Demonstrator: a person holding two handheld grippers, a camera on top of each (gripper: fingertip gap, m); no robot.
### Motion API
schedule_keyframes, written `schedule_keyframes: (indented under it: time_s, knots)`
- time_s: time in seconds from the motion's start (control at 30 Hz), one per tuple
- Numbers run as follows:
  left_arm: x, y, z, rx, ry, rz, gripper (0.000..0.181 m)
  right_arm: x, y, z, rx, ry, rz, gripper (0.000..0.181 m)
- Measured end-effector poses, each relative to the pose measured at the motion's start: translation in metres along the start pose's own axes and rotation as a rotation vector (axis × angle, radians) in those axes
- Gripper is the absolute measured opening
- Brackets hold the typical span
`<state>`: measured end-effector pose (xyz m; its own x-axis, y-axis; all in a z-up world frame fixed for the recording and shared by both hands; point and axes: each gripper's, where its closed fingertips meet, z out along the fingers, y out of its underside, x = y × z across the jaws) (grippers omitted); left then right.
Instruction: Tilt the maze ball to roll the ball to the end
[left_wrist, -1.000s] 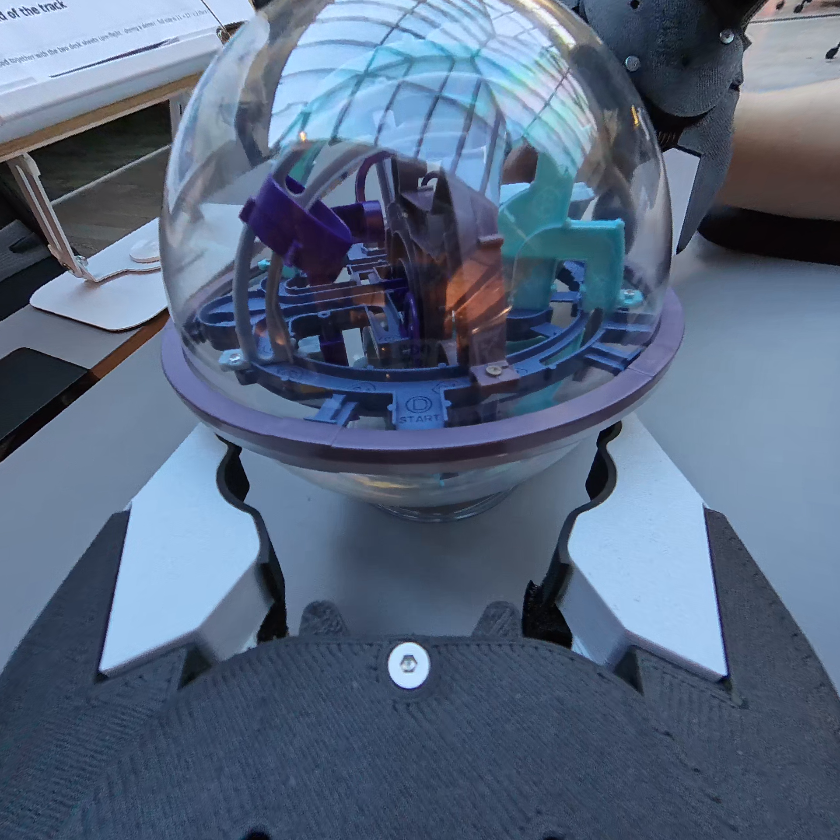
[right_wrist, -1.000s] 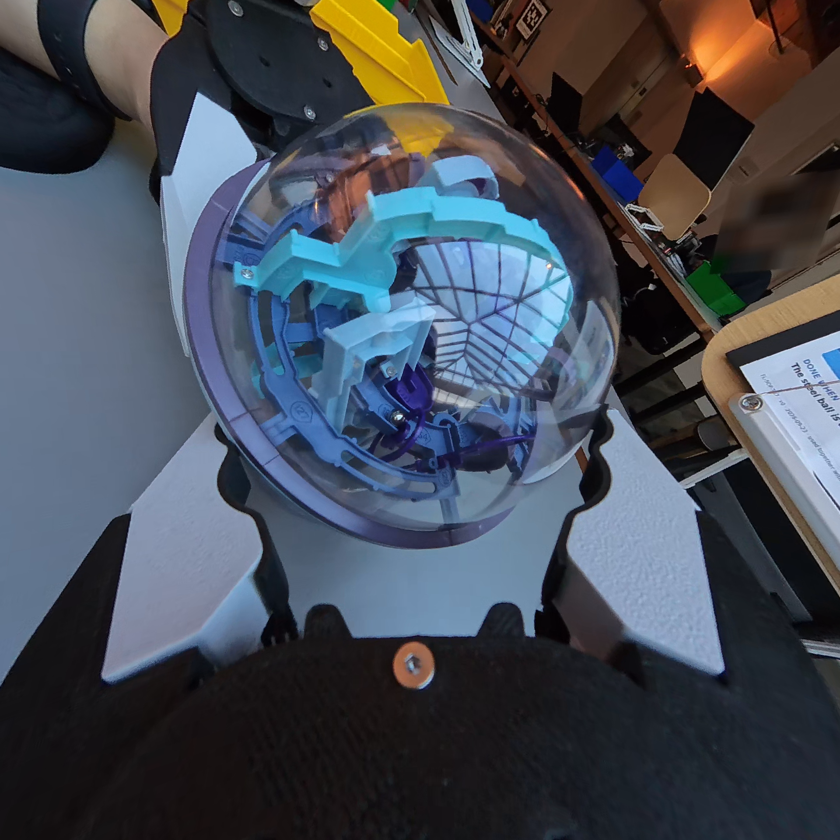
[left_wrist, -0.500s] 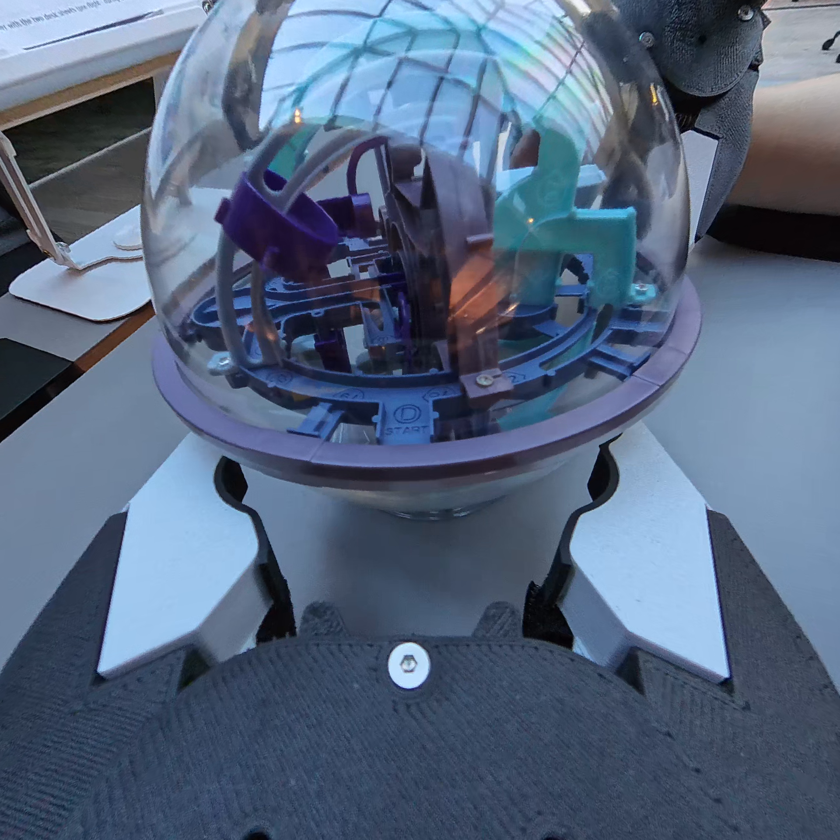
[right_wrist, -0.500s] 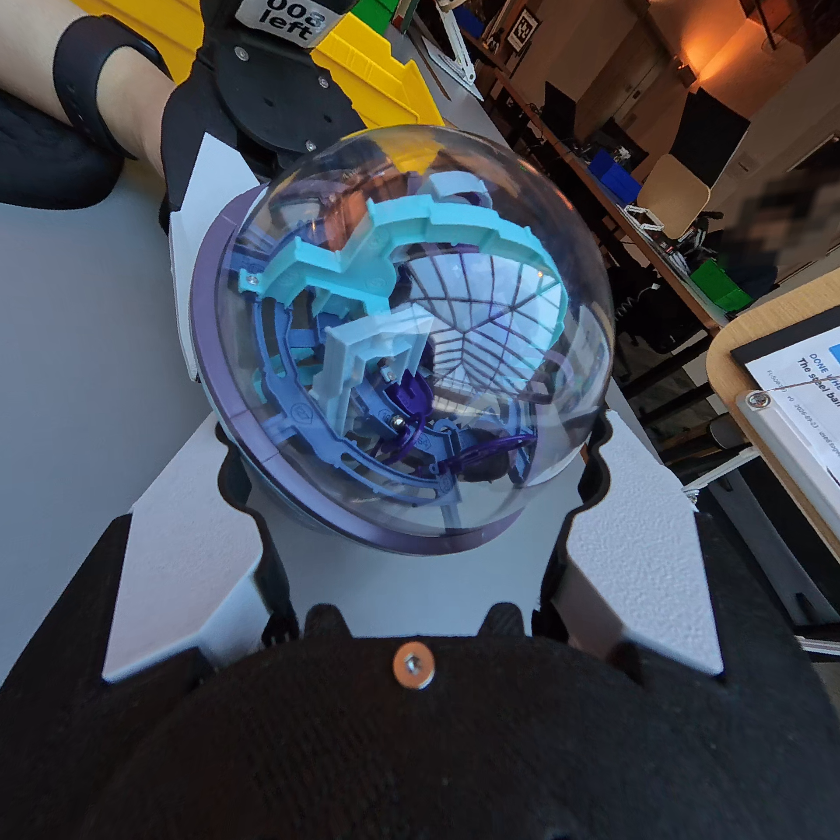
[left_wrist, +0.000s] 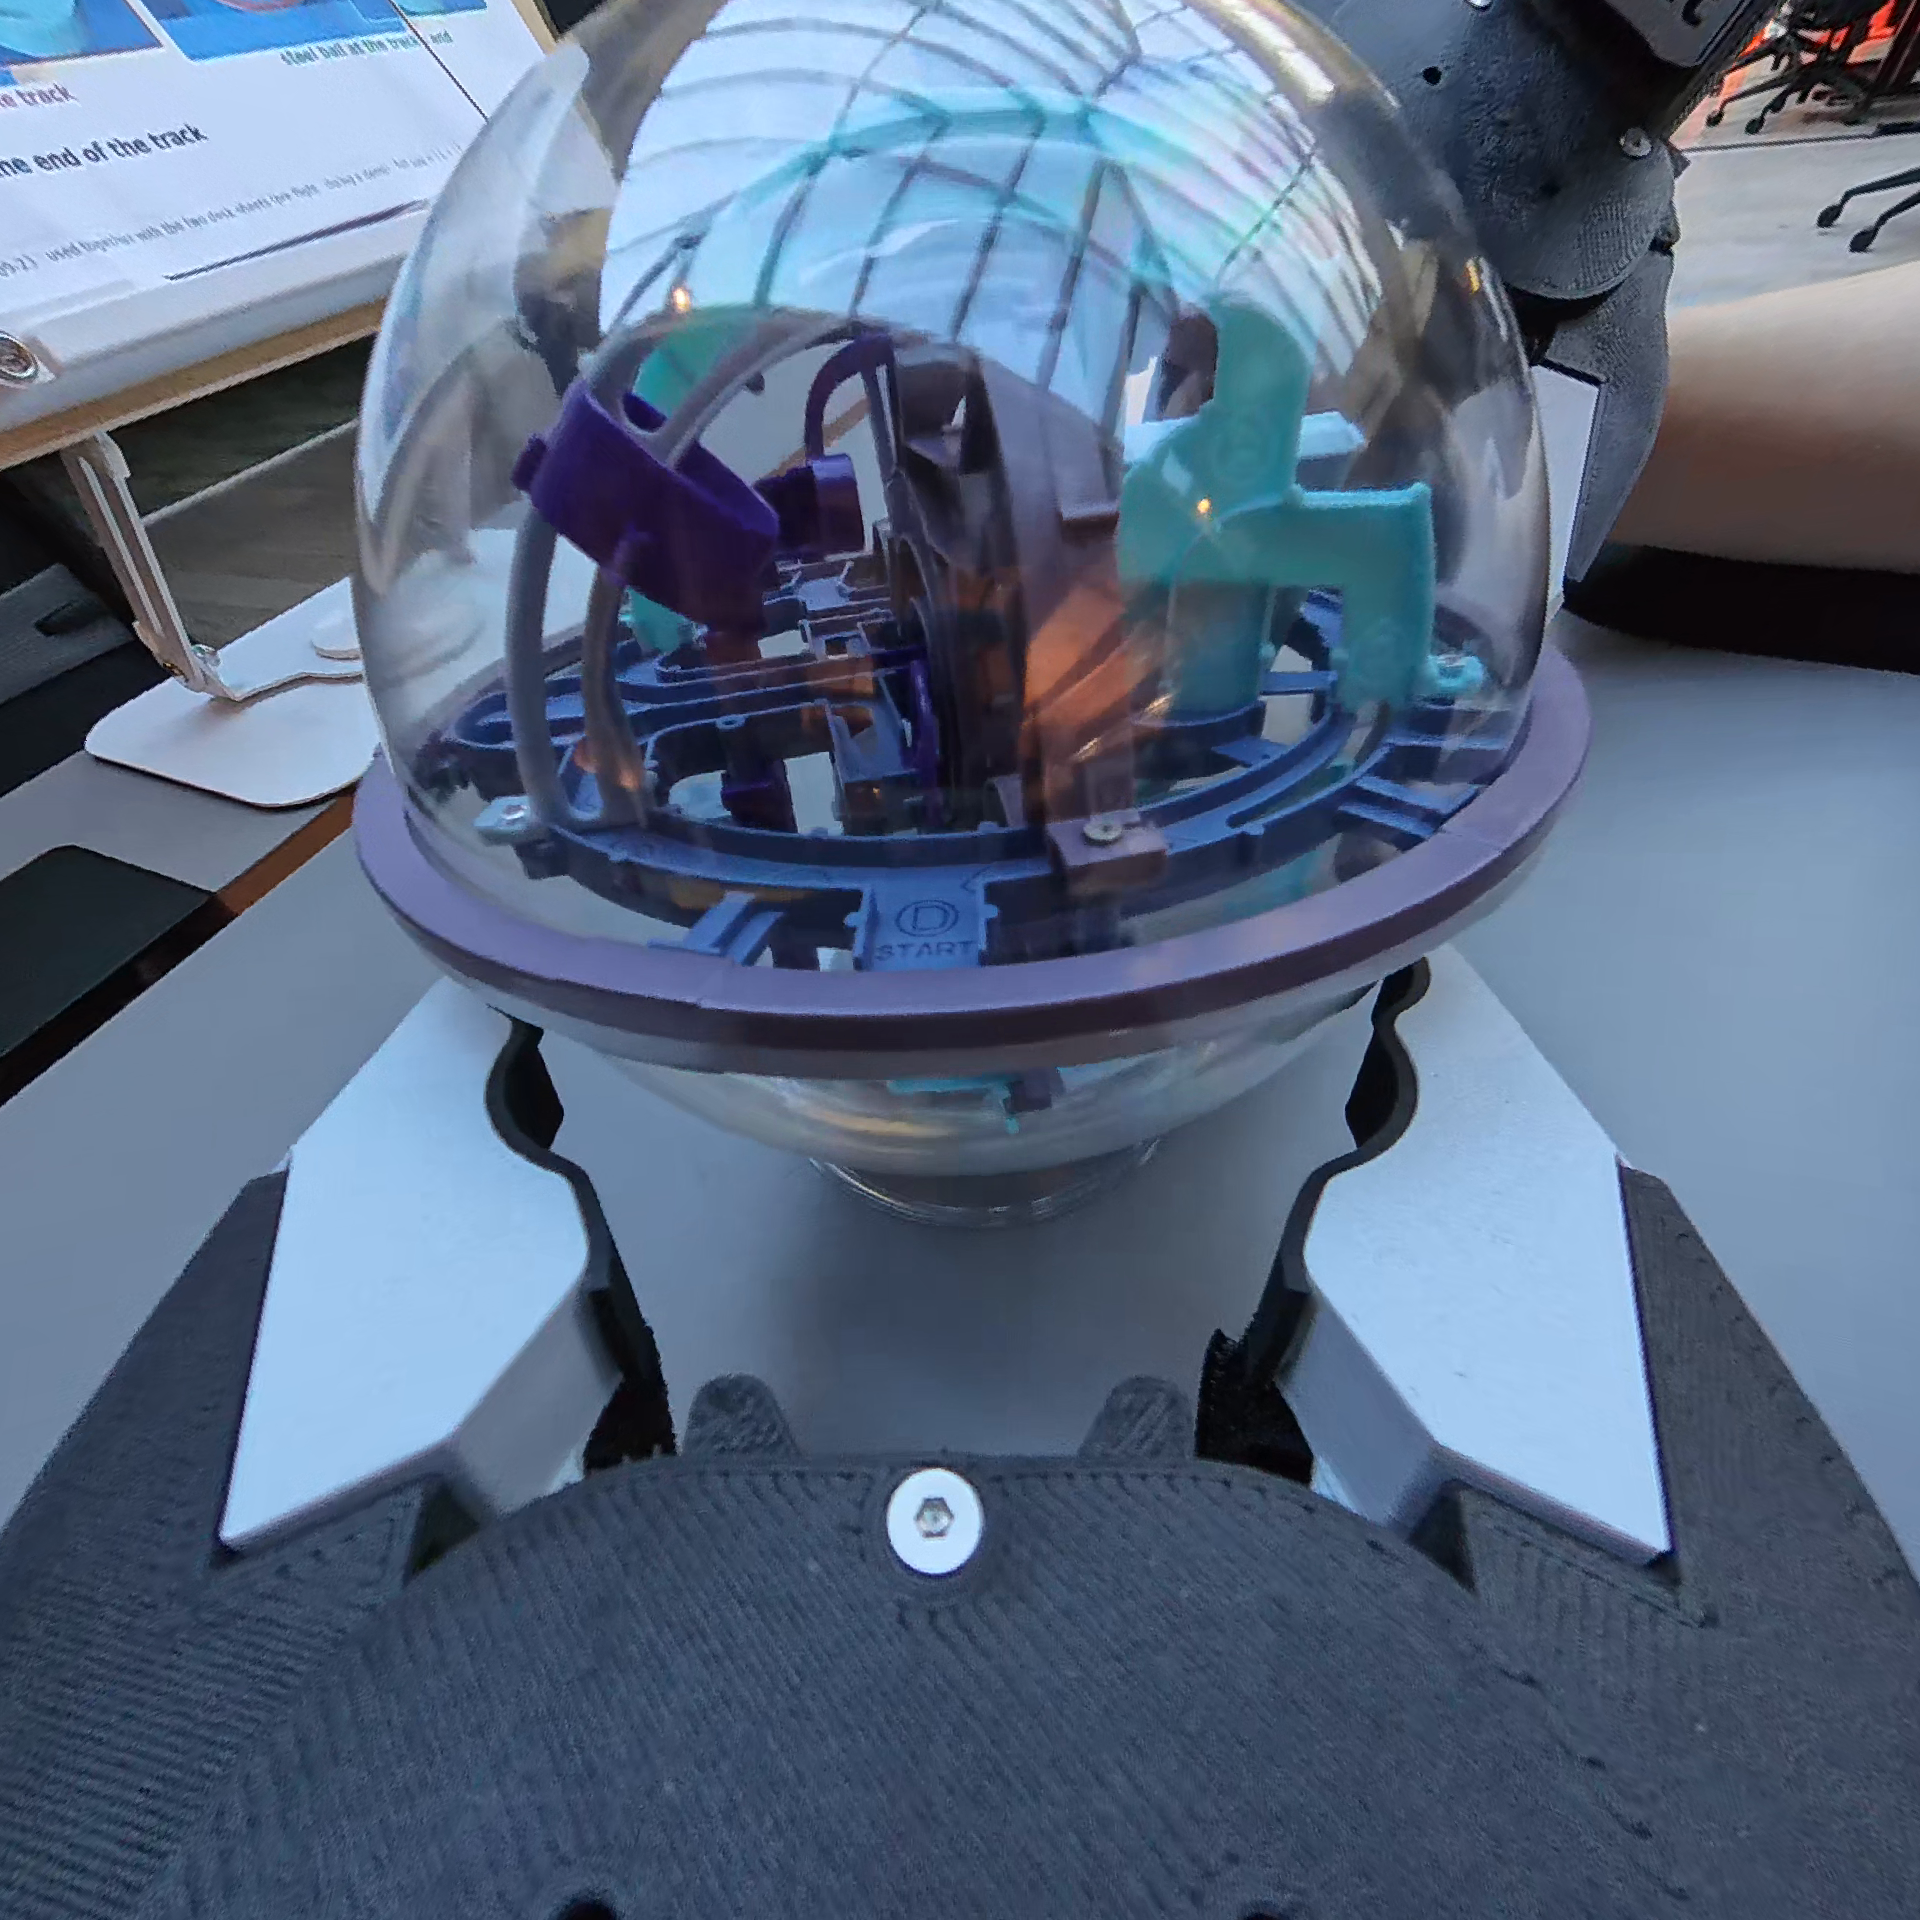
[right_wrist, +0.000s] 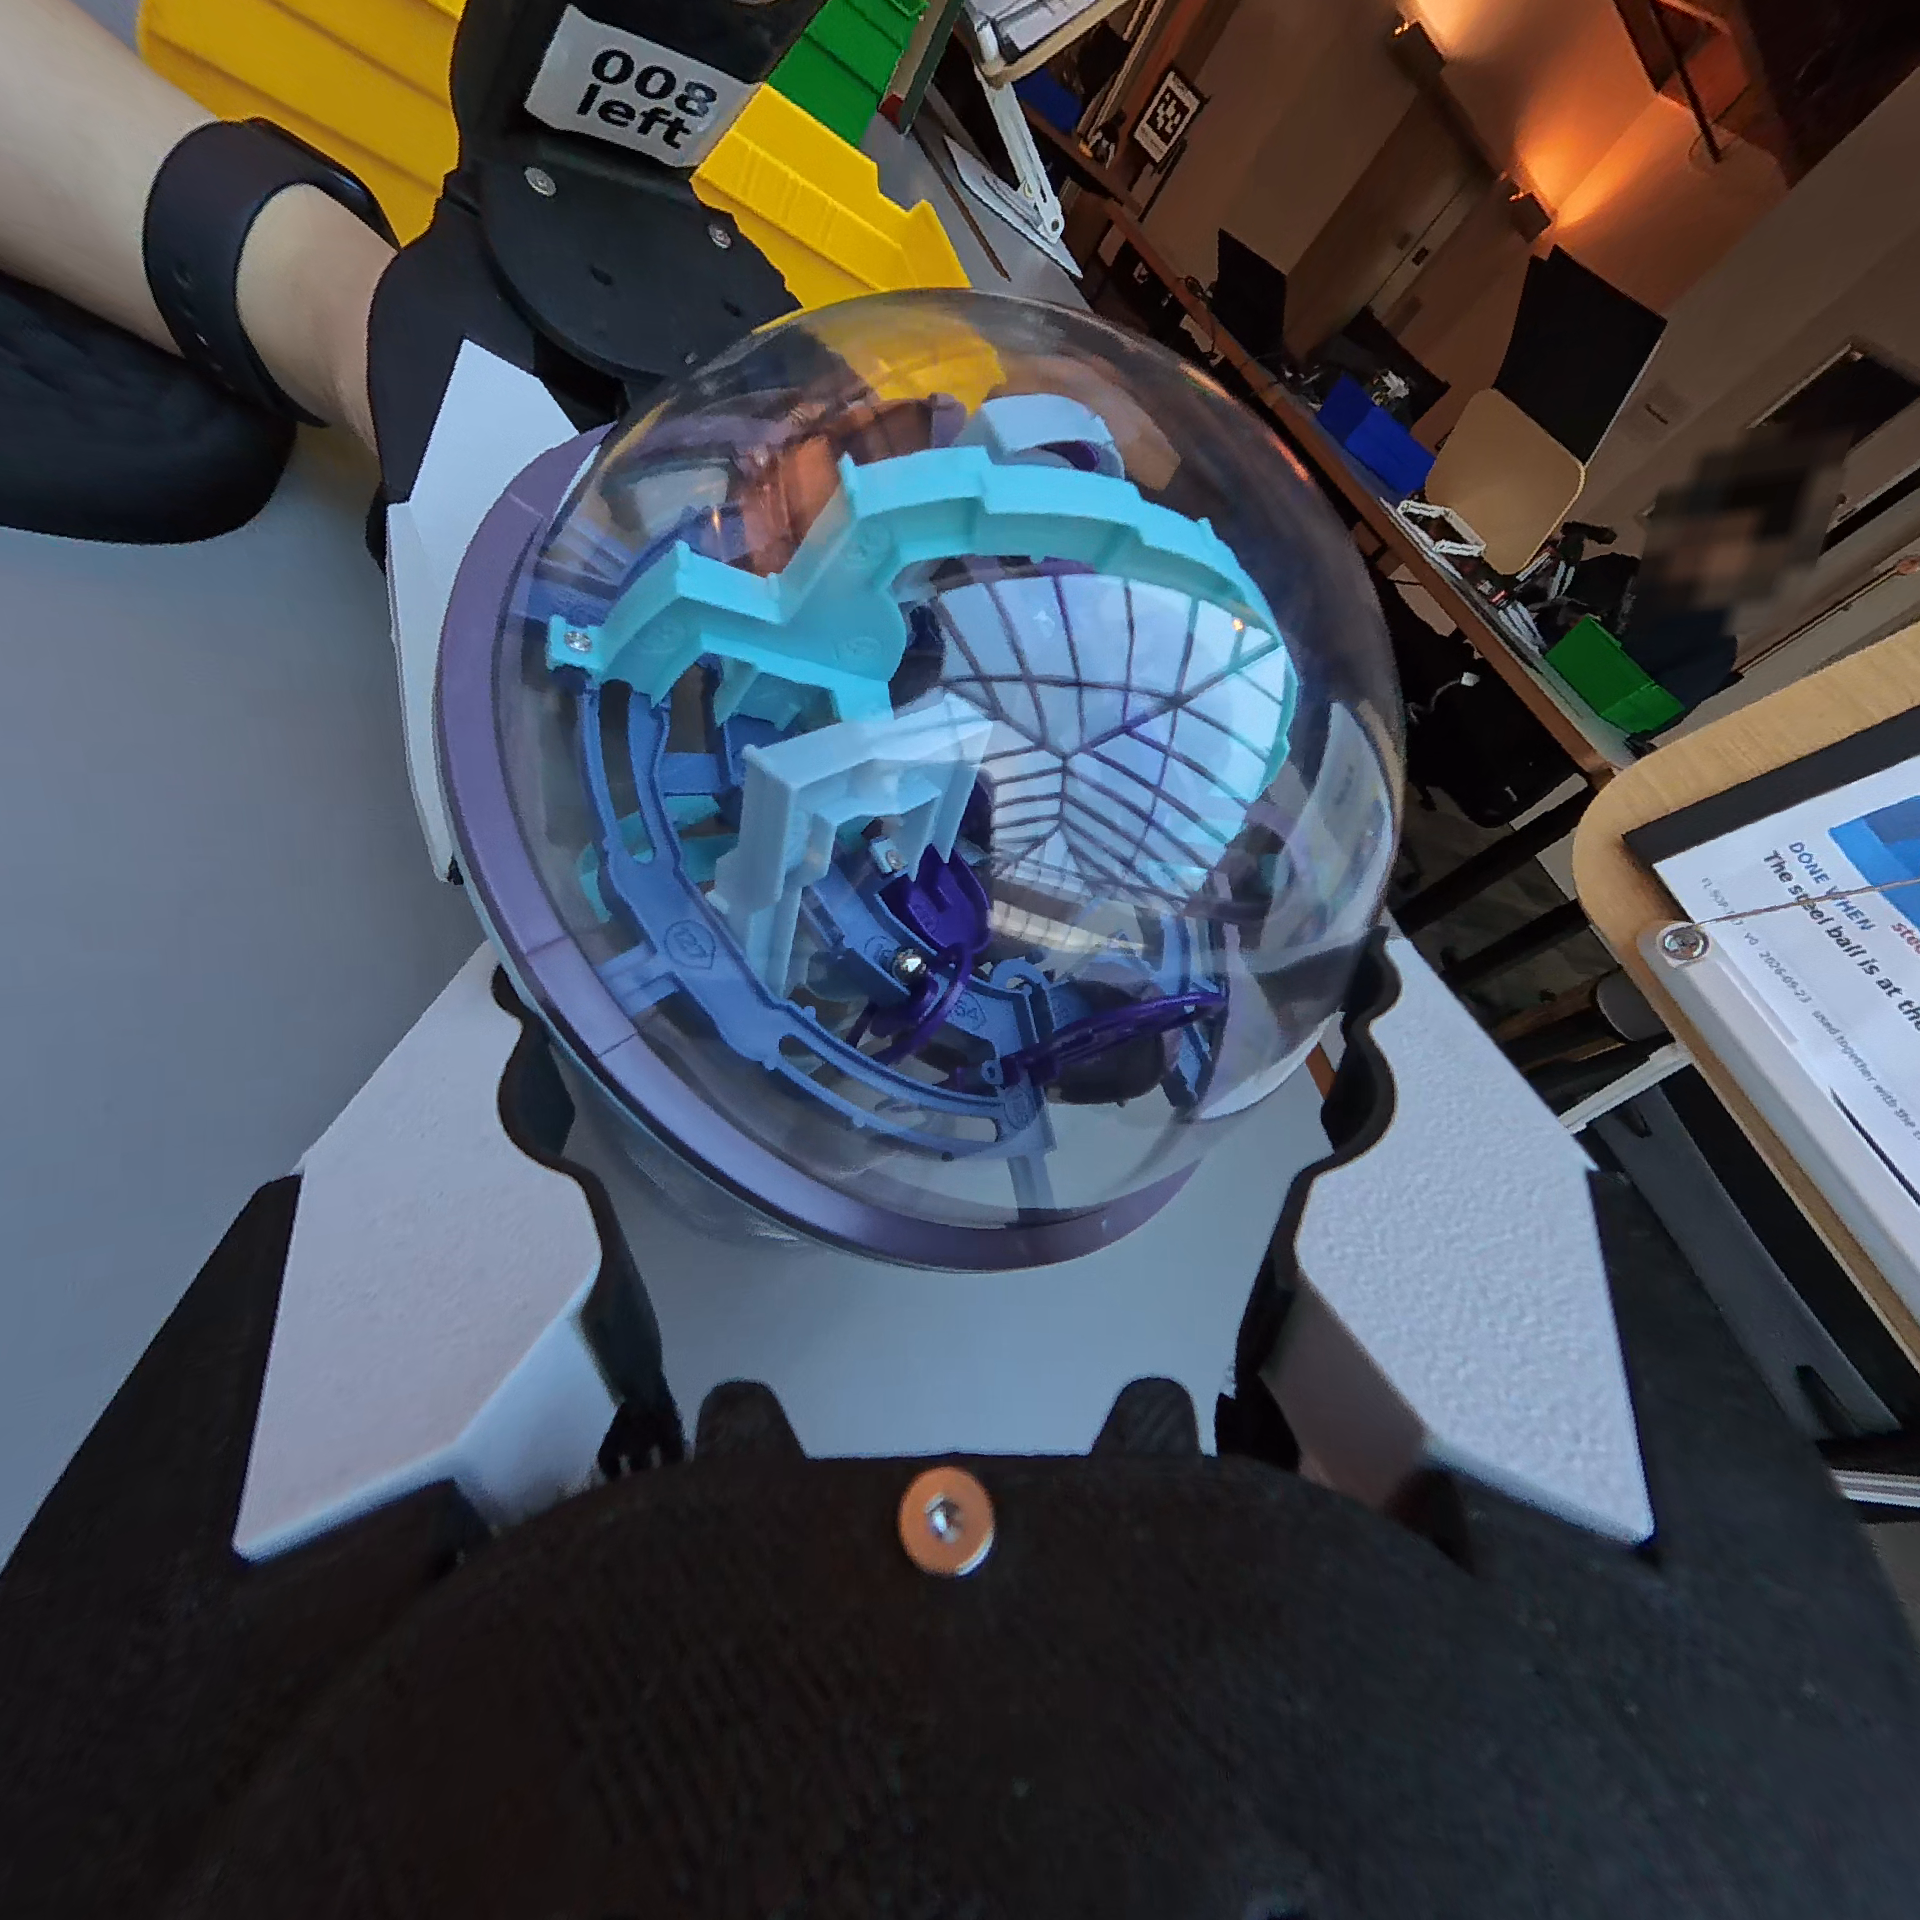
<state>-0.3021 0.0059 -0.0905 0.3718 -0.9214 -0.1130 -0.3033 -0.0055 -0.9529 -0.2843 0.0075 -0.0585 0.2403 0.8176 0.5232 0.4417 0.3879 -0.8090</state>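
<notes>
The maze ball is a clear sphere with a purple equator ring and blue, teal and purple tracks inside. Its clear base touches the grey table. My left gripper clasps the lower half just under the ring, one white finger on each side. My right gripper clasps the sphere from the opposite side, and its dark body shows in the left wrist view. A small steel ball sits on a purple track near the middle. The left gripper's black body is behind the sphere.
A printed sheet on a wooden stand stands at the table's edge and also shows in the right wrist view. A yellow bin lies behind the left gripper. A forearm with a black wristband rests on the table.
Both views have swung a little: more of the printed sheet shows on the left, and more of the left gripper's body on the right. The steel ball stays at about the same spot.
</notes>
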Motion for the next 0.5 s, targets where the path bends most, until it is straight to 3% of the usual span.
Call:
schedule_keyframes:
  time_s: [0.5]
  knots:
    - [0.002,-0.038,-0.014,0.145,-0.022,-0.011,0.158,0.009,-0.031,-0.008,0.01,0.023,0.003,0.149]
